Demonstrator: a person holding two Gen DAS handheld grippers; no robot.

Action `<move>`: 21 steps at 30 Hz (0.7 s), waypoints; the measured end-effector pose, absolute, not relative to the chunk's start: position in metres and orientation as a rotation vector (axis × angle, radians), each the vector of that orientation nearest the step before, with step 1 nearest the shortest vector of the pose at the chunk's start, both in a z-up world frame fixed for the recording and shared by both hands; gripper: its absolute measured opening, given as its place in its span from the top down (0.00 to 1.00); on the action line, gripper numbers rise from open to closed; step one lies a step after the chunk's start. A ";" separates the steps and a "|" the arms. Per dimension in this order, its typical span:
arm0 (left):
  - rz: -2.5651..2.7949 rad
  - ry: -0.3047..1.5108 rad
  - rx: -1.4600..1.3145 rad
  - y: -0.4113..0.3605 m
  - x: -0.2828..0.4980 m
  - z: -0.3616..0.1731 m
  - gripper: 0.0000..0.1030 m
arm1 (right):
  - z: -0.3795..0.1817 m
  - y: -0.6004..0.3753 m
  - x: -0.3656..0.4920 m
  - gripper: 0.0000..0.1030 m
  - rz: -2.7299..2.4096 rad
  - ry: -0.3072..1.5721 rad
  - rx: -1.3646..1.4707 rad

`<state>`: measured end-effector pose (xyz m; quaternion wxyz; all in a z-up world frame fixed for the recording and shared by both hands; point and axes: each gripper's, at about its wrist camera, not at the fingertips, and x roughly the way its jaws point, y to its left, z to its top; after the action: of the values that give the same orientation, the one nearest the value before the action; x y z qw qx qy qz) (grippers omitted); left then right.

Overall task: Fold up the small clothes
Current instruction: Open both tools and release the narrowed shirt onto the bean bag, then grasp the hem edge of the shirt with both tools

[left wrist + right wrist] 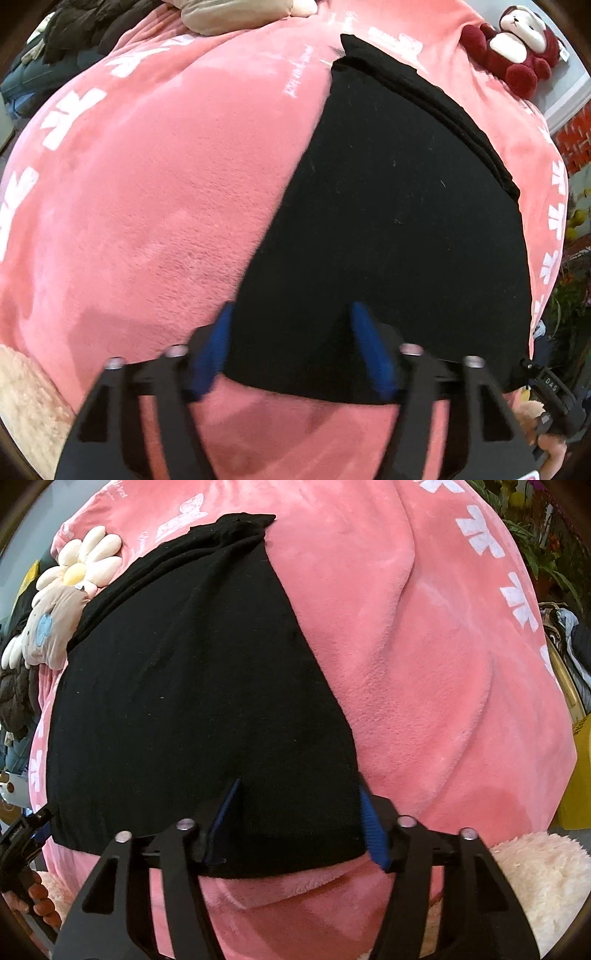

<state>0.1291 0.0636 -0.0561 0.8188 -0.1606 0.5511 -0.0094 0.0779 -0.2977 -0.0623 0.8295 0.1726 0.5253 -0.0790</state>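
In the left wrist view we see our left tool (pixel 291 314) at bottom centre, jaws apart, straddling the near edge of the black garment (pixel 388 221), which lies right of centre on the pink blanket (pixel 147 203). In the right wrist view our right tool (pixel 299 794) stands open over the garment's (pixel 192 686) lower right corner; the blanket (pixel 424 664) fills the right.

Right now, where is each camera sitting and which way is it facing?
Left wrist: on the left gripper, aimed steeply down at the near left corner of the folded black knit garment on the pink fleece blanket; its blue-padded jaws show.
Right wrist: on the right gripper, aimed steeply down at the garment's near right corner; its jaws show, and fingers at the lower left.
Shared: garment, blanket; each glimpses the other gripper.
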 end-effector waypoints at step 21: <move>-0.109 1.195 -0.495 0.073 0.134 -0.040 0.96 | -0.037 -0.304 0.069 0.96 -0.073 1.072 0.467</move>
<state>0.1338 0.0732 -0.0398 0.7966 -0.2306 0.5565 -0.0508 0.0690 -0.3036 -0.0366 0.8332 0.2205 0.5060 -0.0346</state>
